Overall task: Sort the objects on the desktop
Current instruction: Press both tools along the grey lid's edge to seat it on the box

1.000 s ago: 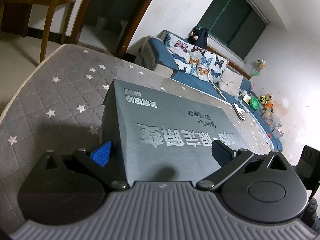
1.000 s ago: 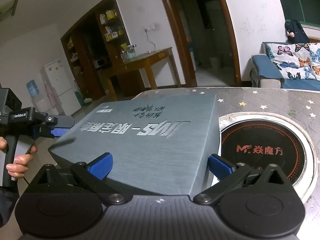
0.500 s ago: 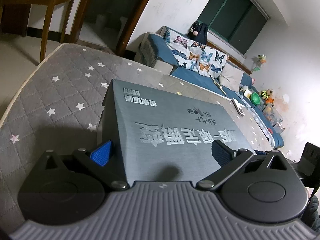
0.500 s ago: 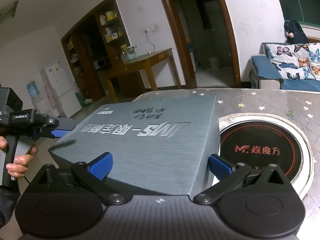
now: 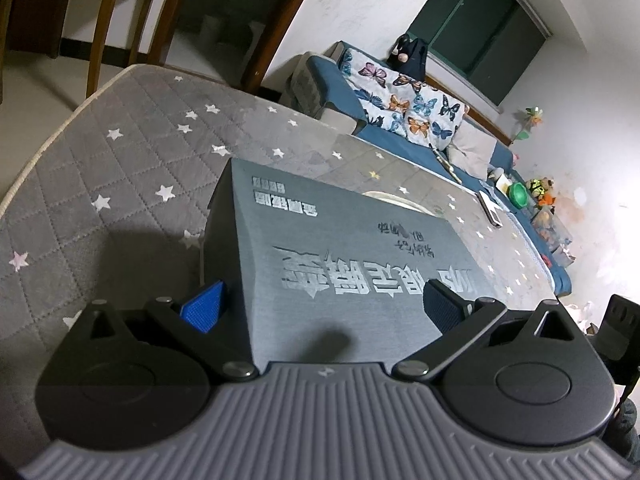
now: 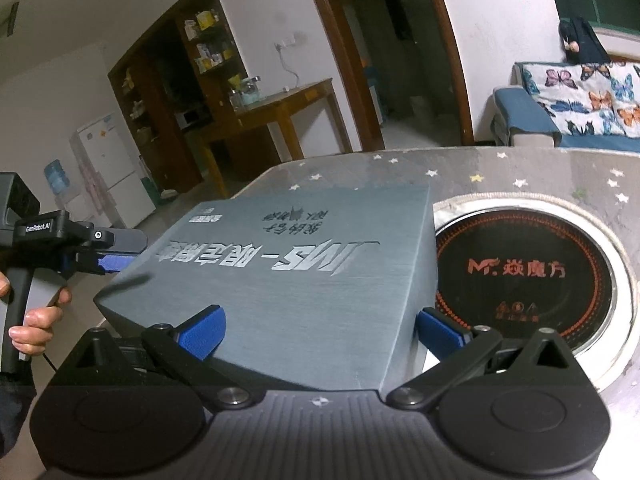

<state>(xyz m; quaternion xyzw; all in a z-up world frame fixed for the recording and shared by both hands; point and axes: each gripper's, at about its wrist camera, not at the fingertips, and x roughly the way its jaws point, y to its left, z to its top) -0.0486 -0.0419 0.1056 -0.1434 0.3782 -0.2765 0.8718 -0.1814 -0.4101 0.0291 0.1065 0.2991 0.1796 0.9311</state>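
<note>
Flat grey rectangular box with silver lettering (image 5: pixel 352 264) sat on the star-quilted grey tabletop (image 5: pixel 120 168), beside round black induction hob (image 6: pixel 524 272). Left gripper (image 5: pixel 324 304) and right gripper (image 6: pixel 320 328) jaws each clamped an end.

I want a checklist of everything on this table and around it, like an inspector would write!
Surface: grey star-patterned quilted table cover.
Job's things: big grey box with silver lettering, beside the round black cooktop.
Clutter: small remote-like thing at the far edge.
Grippers: left gripper and right gripper, jaws spread wide at opposite ends of the box.
Cables: thin wire below the hand.
Surroundings: butterfly-print sofa, wooden table, white fridge.
</note>
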